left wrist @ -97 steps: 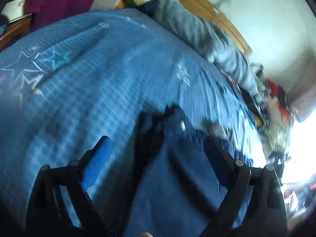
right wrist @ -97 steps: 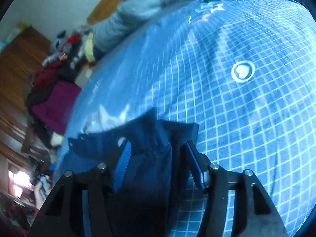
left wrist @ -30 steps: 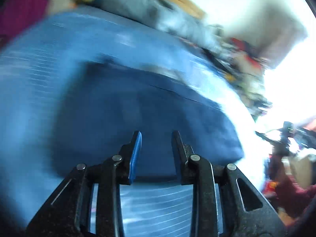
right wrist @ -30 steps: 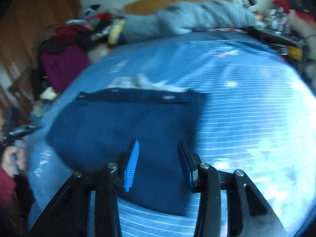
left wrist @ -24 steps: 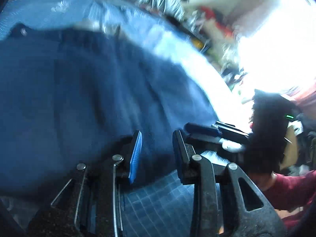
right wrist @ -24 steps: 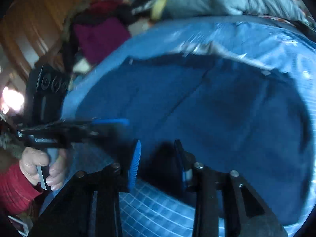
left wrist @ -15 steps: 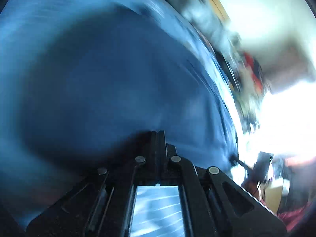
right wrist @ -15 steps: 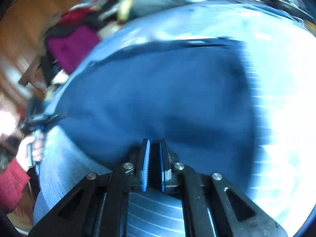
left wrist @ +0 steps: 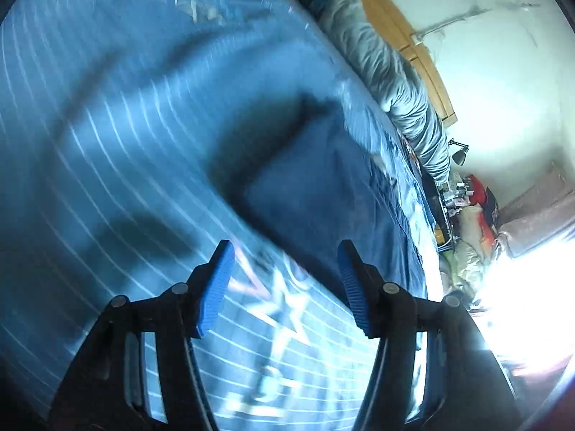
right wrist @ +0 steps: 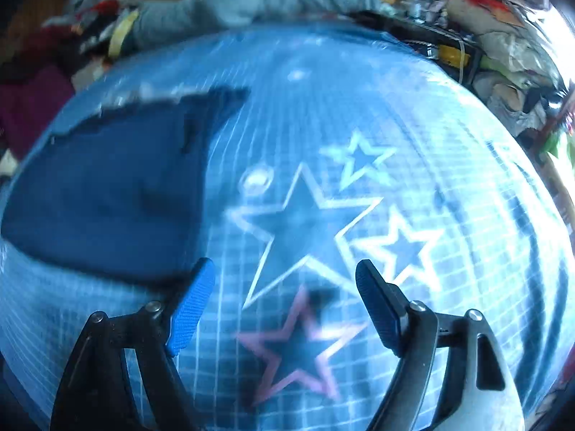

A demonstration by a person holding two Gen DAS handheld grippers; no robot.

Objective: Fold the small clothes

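A dark navy garment [left wrist: 323, 179] lies flat on the blue checked bedspread [left wrist: 107, 125], folded into a rough rectangle. In the right wrist view the same garment [right wrist: 107, 186] sits at the left, past the left finger. My left gripper [left wrist: 285, 255] hovers over the bedspread just short of the garment's near edge, its jaws opening with nothing between them. My right gripper [right wrist: 285, 269] hangs over the star print [right wrist: 305, 222] to the right of the garment, its jaws also opening and empty.
A grey duvet [left wrist: 388, 72] and a wooden headboard [left wrist: 424, 57] run along the bed's far side. Piled clothes and clutter [right wrist: 503, 36] crowd the far right. A maroon cloth [right wrist: 28, 107] lies past the bed at the left.
Both grippers were shut at the garment's near edge half a second ago. They have since let go, spread their jaws and drawn off the garment, the right one sideways over the stars.
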